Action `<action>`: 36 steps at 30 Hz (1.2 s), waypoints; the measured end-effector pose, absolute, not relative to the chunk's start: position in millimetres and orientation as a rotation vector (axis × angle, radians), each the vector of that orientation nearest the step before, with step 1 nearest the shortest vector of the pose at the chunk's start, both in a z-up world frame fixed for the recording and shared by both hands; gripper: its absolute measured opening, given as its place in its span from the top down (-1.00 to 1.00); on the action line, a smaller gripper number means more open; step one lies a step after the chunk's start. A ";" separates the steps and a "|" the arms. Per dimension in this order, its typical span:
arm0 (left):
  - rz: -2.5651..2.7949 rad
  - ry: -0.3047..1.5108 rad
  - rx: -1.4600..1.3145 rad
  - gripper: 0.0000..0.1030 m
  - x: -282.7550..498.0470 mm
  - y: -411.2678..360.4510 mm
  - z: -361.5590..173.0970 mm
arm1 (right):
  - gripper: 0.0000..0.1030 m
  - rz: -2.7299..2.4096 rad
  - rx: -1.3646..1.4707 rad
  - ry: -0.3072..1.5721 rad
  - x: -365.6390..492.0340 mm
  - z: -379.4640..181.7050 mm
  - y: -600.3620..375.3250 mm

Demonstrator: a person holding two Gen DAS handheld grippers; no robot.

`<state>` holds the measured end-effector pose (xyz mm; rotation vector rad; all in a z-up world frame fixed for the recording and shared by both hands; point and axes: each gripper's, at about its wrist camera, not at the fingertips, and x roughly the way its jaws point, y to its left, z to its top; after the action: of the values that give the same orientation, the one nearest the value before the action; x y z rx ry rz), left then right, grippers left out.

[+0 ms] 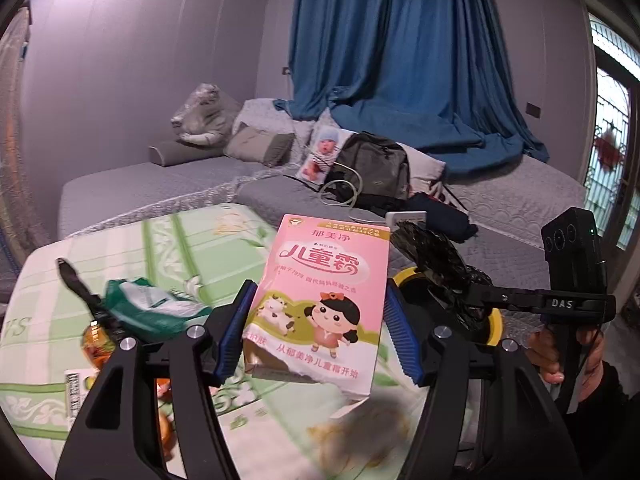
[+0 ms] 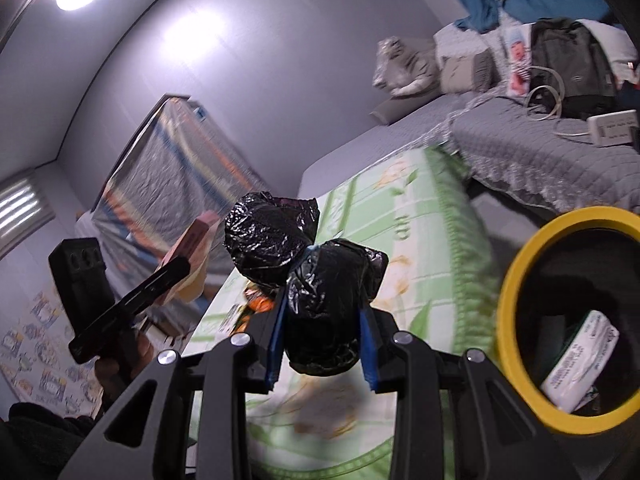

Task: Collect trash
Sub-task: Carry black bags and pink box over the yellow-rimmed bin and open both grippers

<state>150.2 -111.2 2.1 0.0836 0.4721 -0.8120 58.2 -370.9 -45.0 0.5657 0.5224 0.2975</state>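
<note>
Clearly both grippers carry rubbish toward the yellow-rimmed black bin (image 2: pixel 506 320) at lower right: the left gripper (image 1: pixel 318 328) clamps a torn pink cardboard carton (image 1: pixel 320 300) at frame centre, the right gripper (image 2: pixel 324 344) squeezes a knotted black plastic bag (image 2: pixel 316 280).

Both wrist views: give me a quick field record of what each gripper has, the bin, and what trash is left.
left gripper: shut on pink carton, torn at the bottom
right gripper: shut on black plastic bag, knotted
bin: yellow-rimmed bin, beside the green mat, white packet inside
left on mat: green-and-white wrapper, orange wrappers
</note>
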 end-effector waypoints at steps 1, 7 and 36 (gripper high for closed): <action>-0.818 0.472 0.087 -0.16 151.3 -118.4 1.6 | 0.43 0.255 0.566 0.510 55.9 -44.2 -379.8; -0.867 0.463 0.115 -0.17 161.0 -174.5 -4.2 | 0.43 0.090 0.567 0.453 44.0 -44.2 -420.7; -1.031 0.564 0.203 -0.31 169.8 -356.6 -69.4 | 0.37 -0.508 0.582 0.604 26.8 -127.3 -524.4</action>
<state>169.8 -356.6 -69.4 0.2025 0.5636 -1.0308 26.8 -524.4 -127.3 0.5819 0.6040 -0.5075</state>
